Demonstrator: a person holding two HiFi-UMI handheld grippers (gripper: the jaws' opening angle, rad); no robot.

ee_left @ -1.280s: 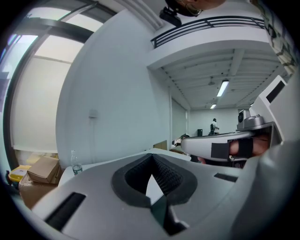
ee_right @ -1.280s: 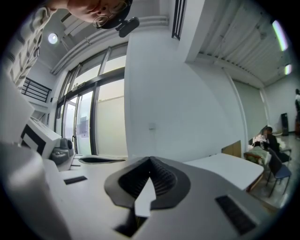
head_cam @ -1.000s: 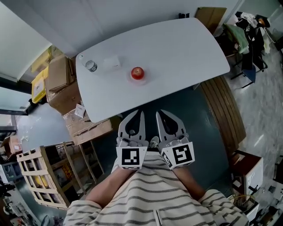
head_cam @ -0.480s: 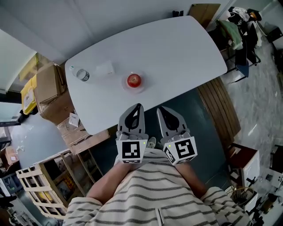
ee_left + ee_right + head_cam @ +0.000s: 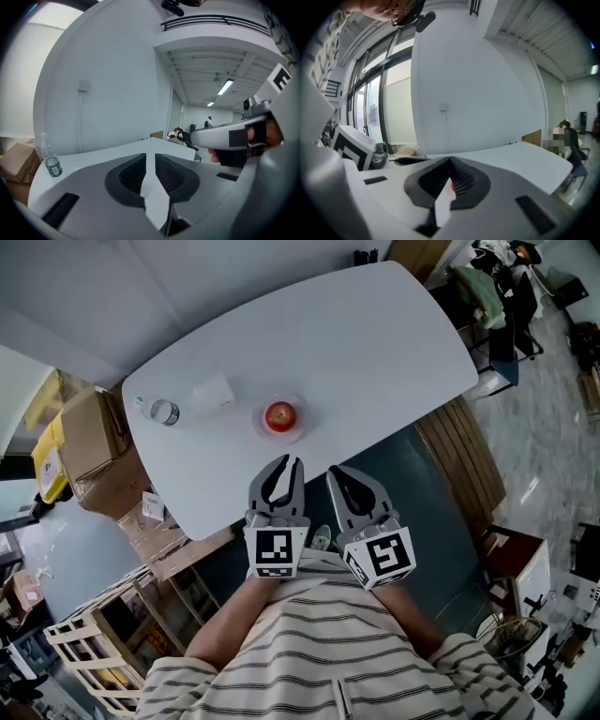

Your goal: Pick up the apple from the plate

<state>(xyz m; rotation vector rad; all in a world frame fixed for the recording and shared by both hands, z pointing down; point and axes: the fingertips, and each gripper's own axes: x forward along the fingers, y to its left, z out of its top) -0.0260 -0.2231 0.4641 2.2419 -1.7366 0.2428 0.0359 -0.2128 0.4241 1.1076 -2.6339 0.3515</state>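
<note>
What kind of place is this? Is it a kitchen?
Probably not a kitchen. It looks more like a workroom or an office storage area. There is a big white table, with stacked cardboard boxes and a wooden crate on the floor beside it.
</note>
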